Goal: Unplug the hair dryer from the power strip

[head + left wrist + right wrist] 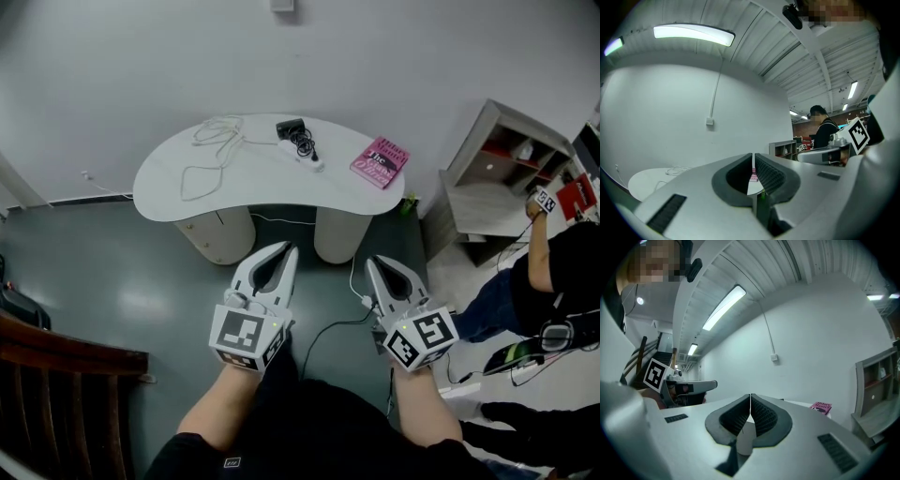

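A grey-floored room with a plain white wall is showing in the head view, and a white kidney-shaped table (178, 192) is standing at upper centre.

Left gripper (289, 249) (753, 157): its jaws are sitting fully together, holding nothing and touching nothing. It is hanging level above the floor, short of the table's near edge.

Right gripper (372, 262) (750, 397): its jaws are likewise pressing pad to pad, empty, and it is hanging just right of the left one.

The white power strip (304, 156) is lying at the table's far centre, well apart from both grippers. A black item (292, 127) is sitting at its far end with a coiled black cord (305, 143) on it; it is probably the hair dryer's plug, though too small to confirm.

Loose white cable (211, 145) is lying toward upper left of the tabletop, and a pink book (380, 161) toward its right end.

A grey shelf unit (487, 178) and a seated person (553, 267) are occupying the right edge. A wooden chair (66, 370) is standing at lower left.
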